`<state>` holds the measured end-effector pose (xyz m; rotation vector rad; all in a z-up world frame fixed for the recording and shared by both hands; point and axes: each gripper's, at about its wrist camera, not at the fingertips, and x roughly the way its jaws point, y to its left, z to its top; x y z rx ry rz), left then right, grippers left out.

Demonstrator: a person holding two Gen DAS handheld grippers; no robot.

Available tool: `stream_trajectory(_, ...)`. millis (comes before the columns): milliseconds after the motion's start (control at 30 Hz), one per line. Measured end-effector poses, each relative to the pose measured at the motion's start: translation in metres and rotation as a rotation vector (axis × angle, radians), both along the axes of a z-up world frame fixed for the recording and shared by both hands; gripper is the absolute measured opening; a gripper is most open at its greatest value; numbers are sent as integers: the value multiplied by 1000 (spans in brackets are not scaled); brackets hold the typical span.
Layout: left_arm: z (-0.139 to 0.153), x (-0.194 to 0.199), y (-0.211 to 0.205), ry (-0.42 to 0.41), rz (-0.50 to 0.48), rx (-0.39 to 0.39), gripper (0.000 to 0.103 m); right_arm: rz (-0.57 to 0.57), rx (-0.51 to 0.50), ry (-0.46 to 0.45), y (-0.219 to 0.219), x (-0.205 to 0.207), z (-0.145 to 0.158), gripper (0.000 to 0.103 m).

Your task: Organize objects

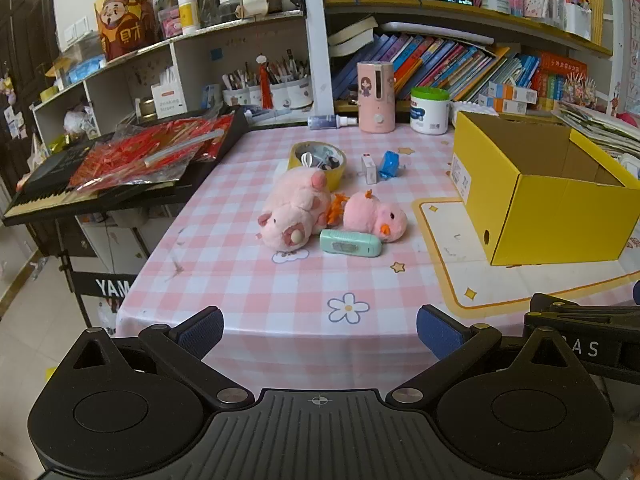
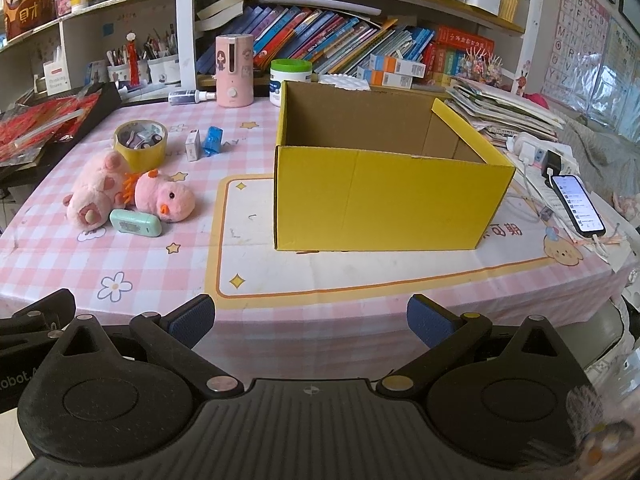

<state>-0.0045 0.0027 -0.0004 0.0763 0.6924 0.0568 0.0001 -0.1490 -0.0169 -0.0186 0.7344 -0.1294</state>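
My left fingers (image 1: 320,330) stand spread wide with nothing between the blue pads, held over the near edge of the bench (image 1: 248,280), and my right fingers (image 2: 311,320) are just as wide apart and just as empty, facing the open yellow cardboard box (image 2: 384,200) that stands upright on a cream mat with an orange border (image 2: 248,248). Left of the box lies a small cluster of things. The mint-green oblong plastic case (image 1: 350,243) lies flat, its long axis running across my left view, just in front of the two soft toys. The pink plush pig (image 1: 294,210) lies on its back with its feet toward me, its body running away from me toward the yellow roll of tape (image 1: 318,160), which lies flat with small bits heaped in its core. The pink plush duck (image 1: 374,216) lies beside the pig, orange beak toward me and the box. Behind them a small white carton (image 1: 369,168) stands upright next to a crumpled blue packet (image 1: 389,165). The bench wears a pink-and-white checked cloth with stars and flowers. At its far edge stand a pink cylindrical dispenser (image 1: 375,96) and a white tub with a green lid (image 1: 430,110), under shelves crammed with books (image 1: 440,64). A black keyboard (image 1: 120,172) stands left, a lit phone (image 2: 578,204) lies right.
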Motion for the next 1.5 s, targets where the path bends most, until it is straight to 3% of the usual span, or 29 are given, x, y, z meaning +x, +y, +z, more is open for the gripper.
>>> stream_trajectory(1500, -3, 4, 7, 11, -2, 0, 103, -1, -5, 12, 7, 7, -5, 103)
